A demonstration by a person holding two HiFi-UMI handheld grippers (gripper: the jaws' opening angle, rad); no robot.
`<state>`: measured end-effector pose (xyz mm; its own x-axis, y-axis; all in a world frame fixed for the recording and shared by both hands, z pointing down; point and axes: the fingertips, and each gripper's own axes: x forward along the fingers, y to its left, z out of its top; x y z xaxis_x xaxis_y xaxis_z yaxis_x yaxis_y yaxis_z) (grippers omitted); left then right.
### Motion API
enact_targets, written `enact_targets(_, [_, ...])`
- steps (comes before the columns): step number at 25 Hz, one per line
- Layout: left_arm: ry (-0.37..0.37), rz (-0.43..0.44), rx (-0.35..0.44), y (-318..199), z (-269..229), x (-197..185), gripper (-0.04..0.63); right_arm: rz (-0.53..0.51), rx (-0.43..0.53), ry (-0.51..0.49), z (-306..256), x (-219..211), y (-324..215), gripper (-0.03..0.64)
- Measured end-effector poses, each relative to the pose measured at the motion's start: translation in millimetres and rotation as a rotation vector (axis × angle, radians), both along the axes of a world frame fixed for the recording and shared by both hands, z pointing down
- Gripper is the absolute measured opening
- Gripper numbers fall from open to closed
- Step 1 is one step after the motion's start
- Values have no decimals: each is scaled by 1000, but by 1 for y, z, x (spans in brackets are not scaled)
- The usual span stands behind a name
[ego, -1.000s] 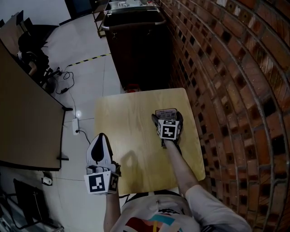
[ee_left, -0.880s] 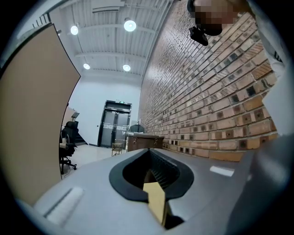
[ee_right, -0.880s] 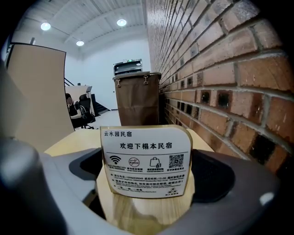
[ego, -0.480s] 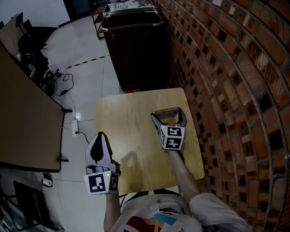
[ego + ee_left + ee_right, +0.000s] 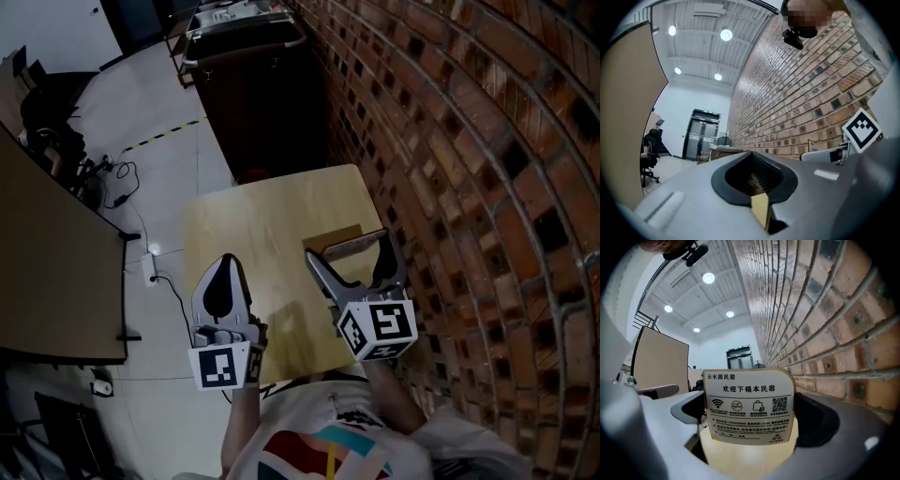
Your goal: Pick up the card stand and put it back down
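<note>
While the right gripper (image 5: 349, 251) clamps the card stand (image 5: 749, 404) at the wooden table's (image 5: 246, 220) 3 o'clock, left gripper (image 5: 223, 267) at 9 o'clock, jaws together, empty.

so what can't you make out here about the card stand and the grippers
- Head view: the card stand shows edge-on and dark in the right gripper, so its print is unreadable. Its height above the table can't be judged.
- Right gripper view: the stand's lower lines and QR code are too small to read. The gripper body cuts off its foot.
- Left gripper view: the left gripper hides the table.
</note>
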<state>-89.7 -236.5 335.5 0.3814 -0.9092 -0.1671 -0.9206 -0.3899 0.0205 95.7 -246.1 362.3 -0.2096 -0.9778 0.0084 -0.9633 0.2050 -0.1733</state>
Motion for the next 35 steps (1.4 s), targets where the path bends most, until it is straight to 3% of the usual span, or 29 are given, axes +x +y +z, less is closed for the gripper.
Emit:
enact_targets(8, [-40, 26, 15, 15, -4, 12, 5, -16, 2, 45, -4, -6, 25, 574])
enact_targets(21, [28, -36, 16, 13, -7, -12, 5, -40, 29, 38, -12, -10, 23, 574])
enact_targets(27, [-42, -50, -10, 10, -1, -11, 5, -49, 33, 33, -12, -14, 22, 574])
enact_targets(35, [-33, -6, 40, 14, -13, -2, 5, -37, 36, 23, -13, -9, 23, 574])
